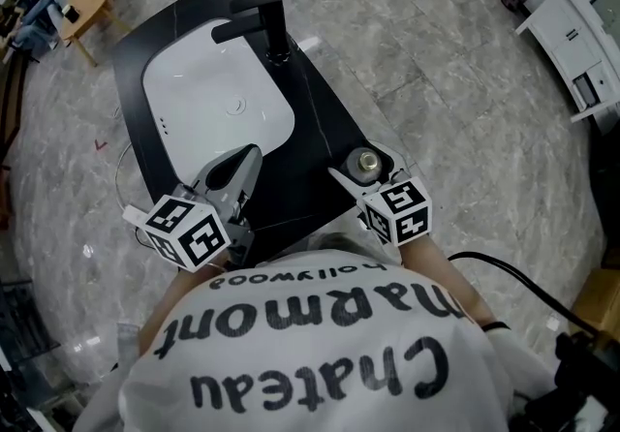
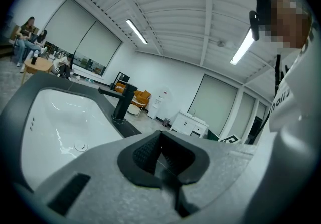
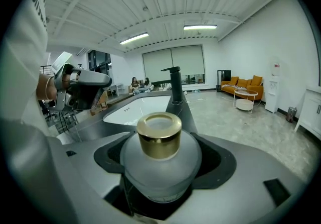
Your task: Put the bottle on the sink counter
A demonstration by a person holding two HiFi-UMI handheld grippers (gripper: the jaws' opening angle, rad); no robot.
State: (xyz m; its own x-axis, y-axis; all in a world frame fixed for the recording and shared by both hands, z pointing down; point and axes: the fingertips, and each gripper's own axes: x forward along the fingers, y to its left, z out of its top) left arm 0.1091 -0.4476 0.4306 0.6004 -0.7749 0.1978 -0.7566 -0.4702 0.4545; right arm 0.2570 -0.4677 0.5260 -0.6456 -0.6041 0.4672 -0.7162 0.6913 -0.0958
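Right hand-held gripper [image 3: 160, 170] clamps the bottle [image 3: 160, 150]; left hand-held gripper [image 2: 160, 156] has jaws pressed together.

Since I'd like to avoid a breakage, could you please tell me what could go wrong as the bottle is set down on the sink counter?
1. The right gripper holds the round, smooth-looking bottle by its wide body, so it might slip or twist on the way down.
2. The bare counter beside the basin is a narrow strip, and the bottle is near its corner. Placed off-centre, it could tip to the floor or into the basin.
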